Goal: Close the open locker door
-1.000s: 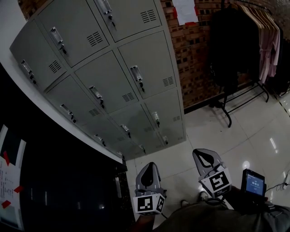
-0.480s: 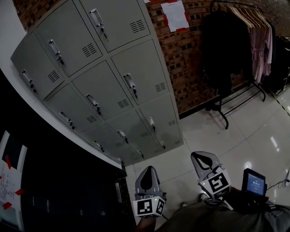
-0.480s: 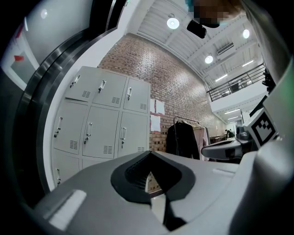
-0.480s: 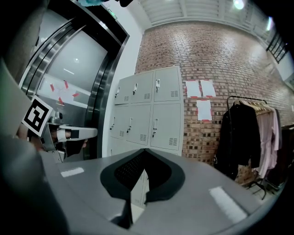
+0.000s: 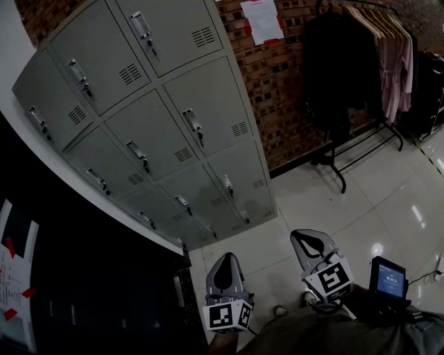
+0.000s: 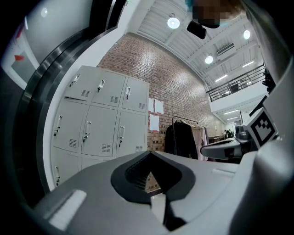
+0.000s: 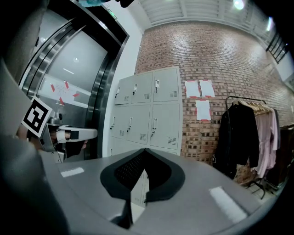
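Note:
A grey bank of lockers (image 5: 159, 132) stands against the brick wall, three columns wide, each door with a handle and a vent. Every door I can see lies flush; none stands open. The lockers (image 6: 101, 124) also show in the left gripper view, and the lockers (image 7: 147, 114) in the right gripper view. My left gripper (image 5: 225, 260) hangs low over the floor, well short of the lockers, shut and empty. To its right my right gripper (image 5: 309, 237) is also shut with nothing in it. Both point toward the lockers.
A clothes rack (image 5: 374, 62) with dark and pink garments stands right of the lockers. Papers (image 5: 262, 21) are taped to the brick wall (image 5: 277, 104). A dark glass door (image 5: 83, 277) fills the left. A small screen device (image 5: 388, 277) sits at lower right on the glossy tile floor (image 5: 347, 208).
The head view has drifted, so the lockers and rack sit slightly further left and up in frame. Both grippers stay low, shut and nearly still.

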### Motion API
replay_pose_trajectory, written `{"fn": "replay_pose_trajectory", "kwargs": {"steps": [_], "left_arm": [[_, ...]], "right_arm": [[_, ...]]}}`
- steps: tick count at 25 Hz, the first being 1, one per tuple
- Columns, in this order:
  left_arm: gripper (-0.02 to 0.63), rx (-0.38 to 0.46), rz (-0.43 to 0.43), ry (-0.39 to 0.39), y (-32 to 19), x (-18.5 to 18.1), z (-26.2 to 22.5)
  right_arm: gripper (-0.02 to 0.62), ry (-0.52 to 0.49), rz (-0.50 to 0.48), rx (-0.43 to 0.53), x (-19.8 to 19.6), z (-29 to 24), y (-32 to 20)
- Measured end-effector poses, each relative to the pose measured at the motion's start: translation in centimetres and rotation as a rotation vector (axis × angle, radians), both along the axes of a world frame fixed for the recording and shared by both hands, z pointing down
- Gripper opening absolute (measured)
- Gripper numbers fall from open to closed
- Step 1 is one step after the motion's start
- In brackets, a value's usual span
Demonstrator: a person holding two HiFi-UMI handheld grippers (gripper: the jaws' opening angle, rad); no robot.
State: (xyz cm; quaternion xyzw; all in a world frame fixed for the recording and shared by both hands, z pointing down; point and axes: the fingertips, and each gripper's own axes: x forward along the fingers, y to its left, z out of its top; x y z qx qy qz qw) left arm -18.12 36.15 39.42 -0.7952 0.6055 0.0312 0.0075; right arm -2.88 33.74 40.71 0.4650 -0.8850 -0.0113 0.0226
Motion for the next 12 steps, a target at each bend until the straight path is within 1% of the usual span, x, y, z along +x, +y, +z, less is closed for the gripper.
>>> {"fn": "replay_pose_trajectory", "kwargs": {"steps": [5, 8, 12], "left_arm": [[0.002, -0.01, 0.001, -0.004, 0.42, 0.19, 0.43], [0.002, -0.013, -0.002, -0.003, 0.41, 0.24, 0.26], [0.002, -0.015, -0.004, -0.003, 0.56, 0.41, 0.08]], "right_arm": [[0.006, 0.017, -0.002, -0.01, 0.16, 0.58, 0.35], [0.006, 0.003, -0.008, -0.002, 0.04, 0.05, 0.27], [0.006, 0.008, -0.016, 0.002, 0.11, -0.31, 0.3]]}}
